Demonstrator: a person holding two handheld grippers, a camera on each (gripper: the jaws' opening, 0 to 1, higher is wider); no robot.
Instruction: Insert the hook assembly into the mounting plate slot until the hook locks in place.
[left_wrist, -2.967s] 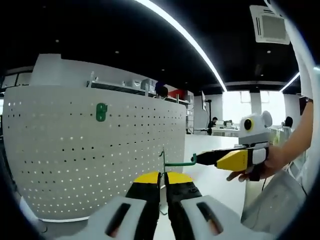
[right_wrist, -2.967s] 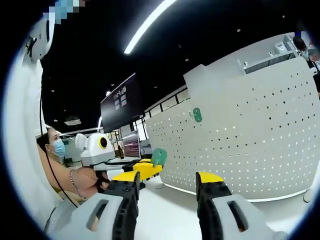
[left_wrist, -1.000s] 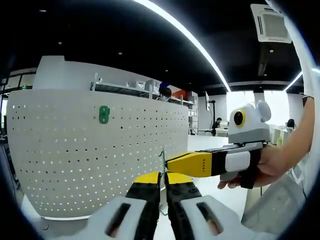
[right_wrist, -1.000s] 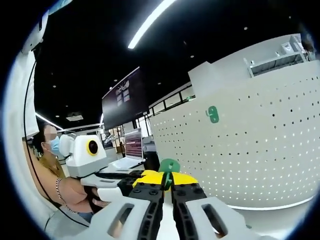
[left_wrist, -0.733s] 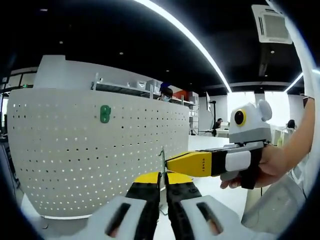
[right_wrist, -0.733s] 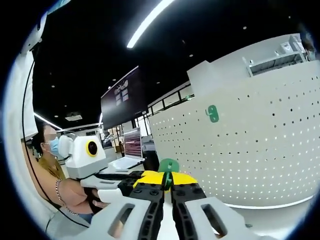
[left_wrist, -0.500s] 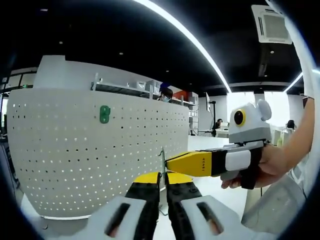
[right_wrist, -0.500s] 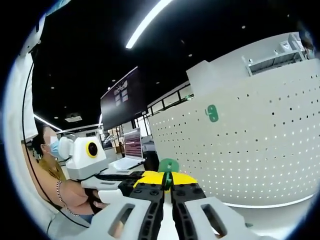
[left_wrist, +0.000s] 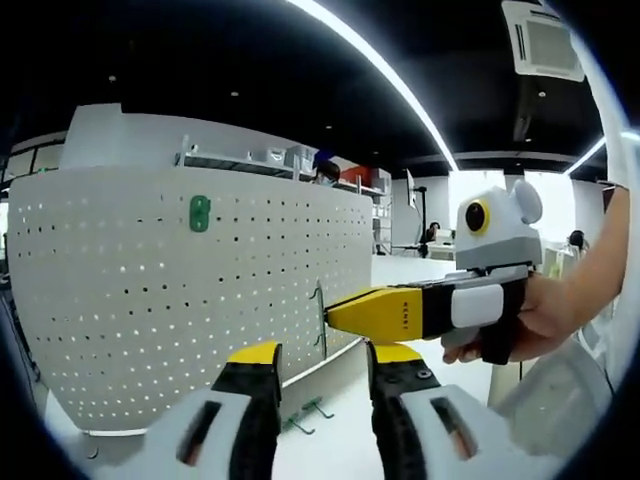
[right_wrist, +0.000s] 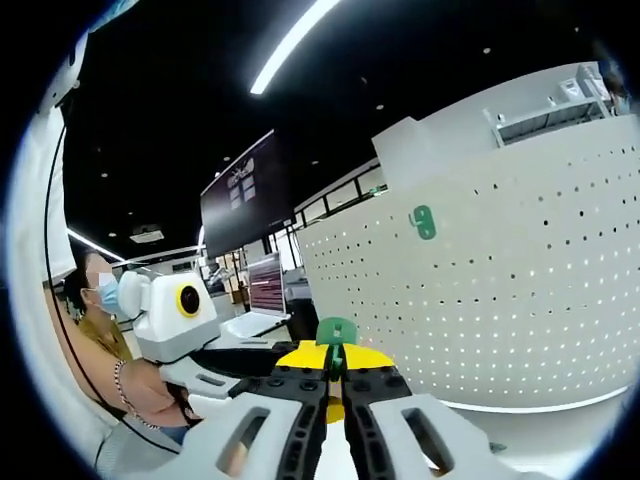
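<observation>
- Two yellow-tipped jaws of the left gripper (left_wrist: 318, 365) stand apart in the left gripper view, grasping nothing; the right gripper (left_wrist: 345, 312) enters from the right, clenched on the green hook (left_wrist: 319, 318); white pegboard (left_wrist: 150, 300) behind carries a green clip (left_wrist: 200, 212).
- Right gripper view: right gripper (right_wrist: 334, 378) jaws closed on the hook's green plate (right_wrist: 336, 332); pegboard (right_wrist: 520, 300) well beyond; left gripper (right_wrist: 215, 360) at left.

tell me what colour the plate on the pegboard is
Green; the plate on the white pegboard shows best in the right gripper view.
</observation>
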